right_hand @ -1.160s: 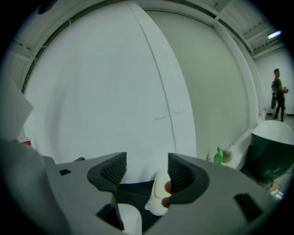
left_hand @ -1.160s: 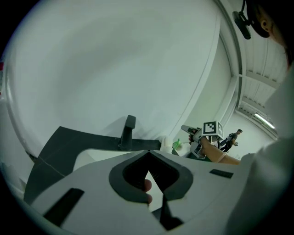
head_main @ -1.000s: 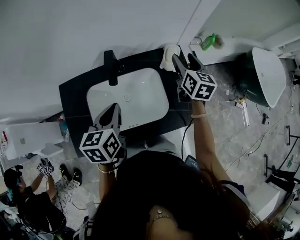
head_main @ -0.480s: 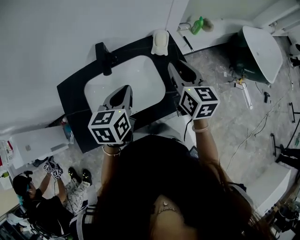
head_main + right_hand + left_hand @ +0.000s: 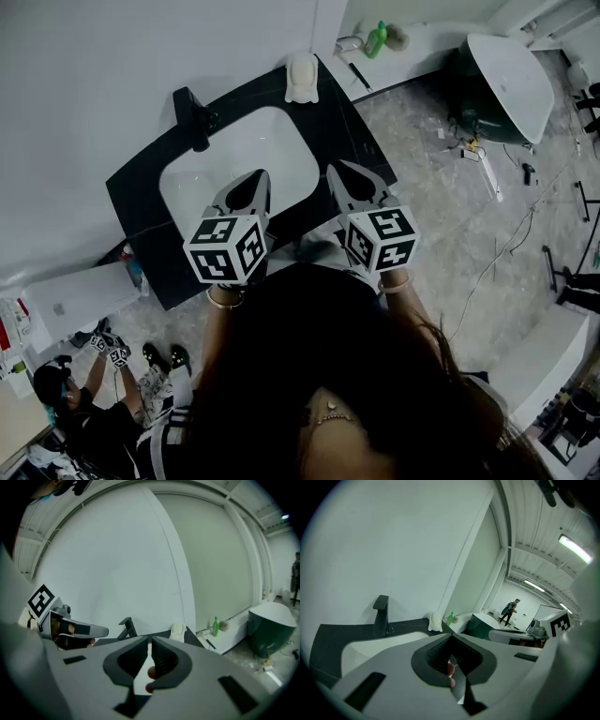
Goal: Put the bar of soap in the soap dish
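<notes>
The right gripper (image 5: 336, 172) hangs over the near edge of the dark counter (image 5: 141, 192), its jaws drawn together with only a thin slit between the pads. They have just been closing, and nothing is caught between them. Close on its left, the left gripper (image 5: 257, 178) hovers over the near rim of the white basin (image 5: 202, 173), its jaws likewise together and empty. Both tools point toward the back wall. The soap dish (image 5: 301, 77) sits well apart from both, at the counter's far right corner against the wall: straight ahead of the right gripper's tips and a little left of its line, and ahead and to the right of the left gripper's tips. The bar of soap (image 5: 177, 629) appears to lie in that dish, though the two read as one pale shape. The black faucet (image 5: 195, 117) stands ahead and to the left of the left gripper, beyond the basin.
</notes>
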A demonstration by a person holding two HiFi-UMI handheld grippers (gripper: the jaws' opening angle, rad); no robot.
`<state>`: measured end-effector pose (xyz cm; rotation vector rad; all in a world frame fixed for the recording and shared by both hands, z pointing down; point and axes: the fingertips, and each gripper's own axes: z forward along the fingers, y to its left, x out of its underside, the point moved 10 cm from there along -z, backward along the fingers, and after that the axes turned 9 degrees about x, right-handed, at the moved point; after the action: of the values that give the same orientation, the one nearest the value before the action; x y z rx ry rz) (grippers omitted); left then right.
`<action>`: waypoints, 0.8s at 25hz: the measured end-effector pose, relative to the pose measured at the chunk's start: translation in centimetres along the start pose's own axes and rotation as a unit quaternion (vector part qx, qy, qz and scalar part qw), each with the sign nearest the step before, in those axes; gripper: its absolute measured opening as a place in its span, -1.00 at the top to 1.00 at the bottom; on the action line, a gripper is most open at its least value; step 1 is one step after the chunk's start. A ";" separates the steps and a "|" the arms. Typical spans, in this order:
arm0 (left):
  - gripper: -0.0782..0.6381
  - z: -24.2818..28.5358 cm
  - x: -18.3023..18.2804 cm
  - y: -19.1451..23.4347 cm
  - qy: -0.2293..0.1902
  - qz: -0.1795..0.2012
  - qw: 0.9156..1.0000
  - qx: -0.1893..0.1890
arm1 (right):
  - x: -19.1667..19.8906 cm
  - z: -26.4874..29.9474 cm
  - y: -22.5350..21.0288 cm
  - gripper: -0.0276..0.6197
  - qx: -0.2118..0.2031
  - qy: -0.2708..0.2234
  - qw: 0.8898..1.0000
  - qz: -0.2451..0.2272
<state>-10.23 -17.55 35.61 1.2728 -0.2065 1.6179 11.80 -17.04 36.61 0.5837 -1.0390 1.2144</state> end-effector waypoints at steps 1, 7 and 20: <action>0.79 0.1 0.1 -0.1 0.001 0.002 1.000 0.003 | 0.4 -0.1 0.1 0.81 0.004 0.008 1.000 0.002; 0.79 0.1 0.6 -0.6 0.008 0.004 1.000 0.010 | 1.2 -0.7 0.3 0.86 0.020 0.031 0.999 -0.015; 0.79 0.5 0.6 -1.1 0.010 0.014 0.999 0.031 | 1.0 -0.5 0.7 0.86 0.007 0.045 0.999 -0.011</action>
<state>-9.01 -16.94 35.80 1.3050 -0.1636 1.6705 11.35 -15.91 37.15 0.5452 -0.9464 1.2192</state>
